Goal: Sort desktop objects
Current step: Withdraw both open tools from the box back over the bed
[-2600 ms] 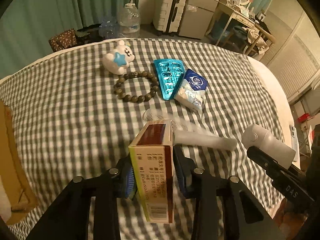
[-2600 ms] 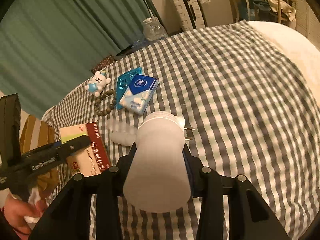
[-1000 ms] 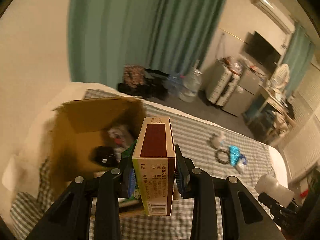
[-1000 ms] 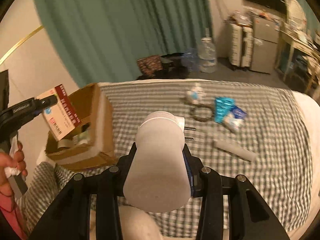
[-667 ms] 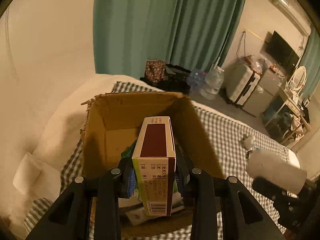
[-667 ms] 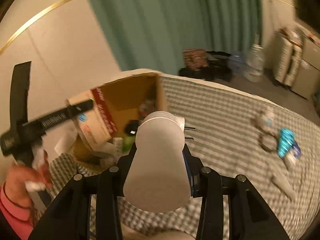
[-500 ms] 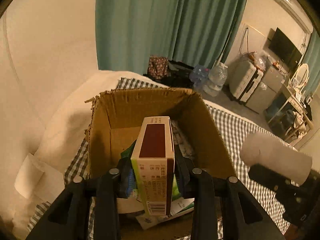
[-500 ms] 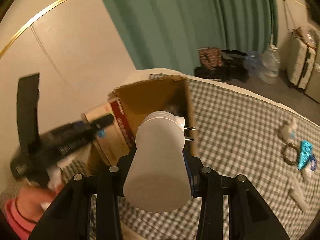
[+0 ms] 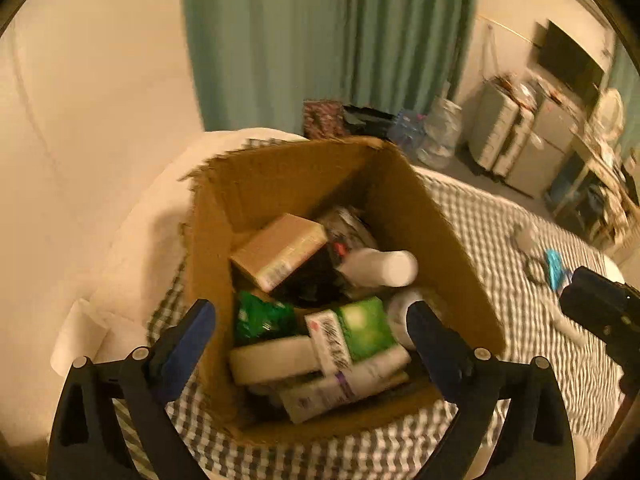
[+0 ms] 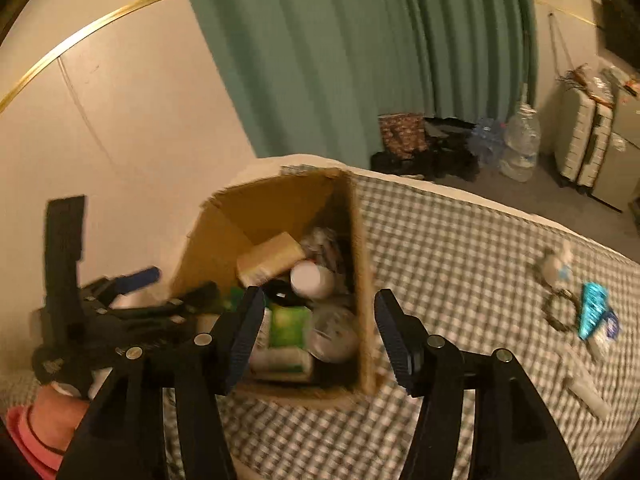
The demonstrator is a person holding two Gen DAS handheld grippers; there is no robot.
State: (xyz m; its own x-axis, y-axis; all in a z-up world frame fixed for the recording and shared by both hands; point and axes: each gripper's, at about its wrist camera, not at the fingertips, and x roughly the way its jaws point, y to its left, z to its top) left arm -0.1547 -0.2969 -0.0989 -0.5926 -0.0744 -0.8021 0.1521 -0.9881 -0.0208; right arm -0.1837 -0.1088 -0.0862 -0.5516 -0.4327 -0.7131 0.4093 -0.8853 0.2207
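Note:
A cardboard box stands open on the checked bedcover, also in the right wrist view. The medicine box lies inside it on top of other items. The white charger lies beside it in the box. My left gripper is open and empty above the box. My right gripper is open and empty over the box's near right side. Far right on the cover lie a bead bracelet, a teal blister pack, a tissue pack and a white toy.
The box holds several items, among them a green-and-white carton and a green packet. A clear comb lies on the cover at right. A white pillow is left of the box. Teal curtains, water bottles and suitcases stand behind.
Both grippers have opened over the box. The medicine box has dropped from my left gripper and the white charger from my right; both now lie inside the box.

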